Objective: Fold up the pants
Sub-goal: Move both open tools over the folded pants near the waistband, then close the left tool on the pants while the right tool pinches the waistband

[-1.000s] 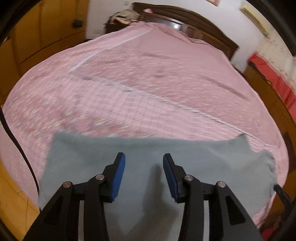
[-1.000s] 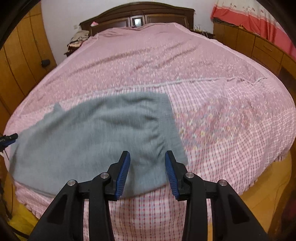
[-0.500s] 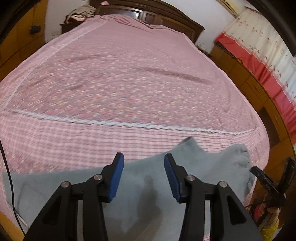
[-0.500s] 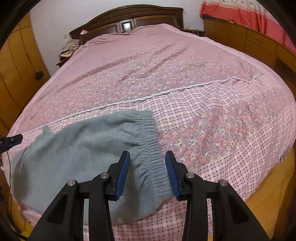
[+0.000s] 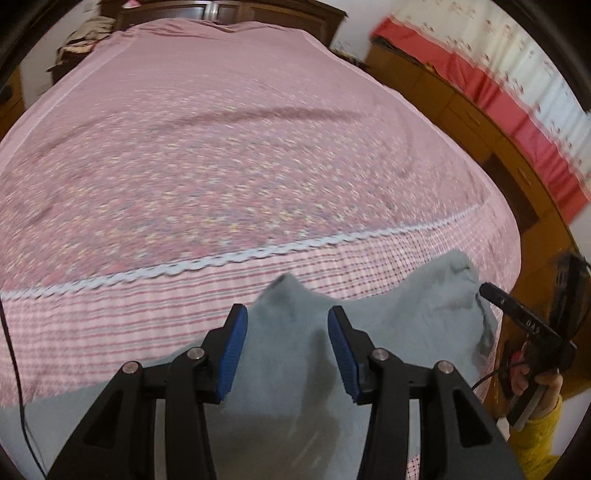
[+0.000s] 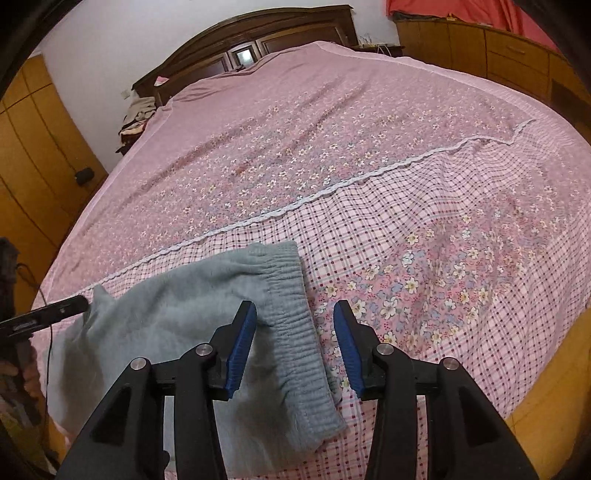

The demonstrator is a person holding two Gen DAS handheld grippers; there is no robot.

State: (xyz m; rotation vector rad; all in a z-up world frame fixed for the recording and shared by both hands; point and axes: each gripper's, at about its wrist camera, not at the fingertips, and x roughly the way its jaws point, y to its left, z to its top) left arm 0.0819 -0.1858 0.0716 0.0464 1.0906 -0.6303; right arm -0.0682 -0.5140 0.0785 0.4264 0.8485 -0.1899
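Pink bedspread (image 6: pixel 369 122) covers a wide bed; floral print takes the far part, a checked band runs along the near edge, and a white lace strip (image 6: pixel 332 190) divides the two. We note a dark wooden headboard (image 6: pixel 258 33) at the far end, wood cabinets (image 6: pixel 498 55) along the right side and a red curtain (image 5: pixel 517 122) above them. Our grey pants (image 6: pixel 184 314) lie flat on the checked band at the near edge of the bed, toward its left corner in the right wrist view, with the ribbed elastic waistband (image 6: pixel 295 325) forming their right end. Our right gripper (image 6: pixel 294 347) sits over that waistband, blue pads spread apart with nothing between them; whether it touches the cloth we cannot tell. Our left gripper (image 5: pixel 286 352) is over the middle of the pants (image 5: pixel 295 387), jaws likewise wide and empty, just short of a small peak of fabric (image 5: pixel 284 291) on the far edge. The left wrist view is motion-blurred. In it the right gripper (image 5: pixel 524 325) appears at the pants' right end, held in a hand with a yellow sleeve (image 5: pixel 543 435).
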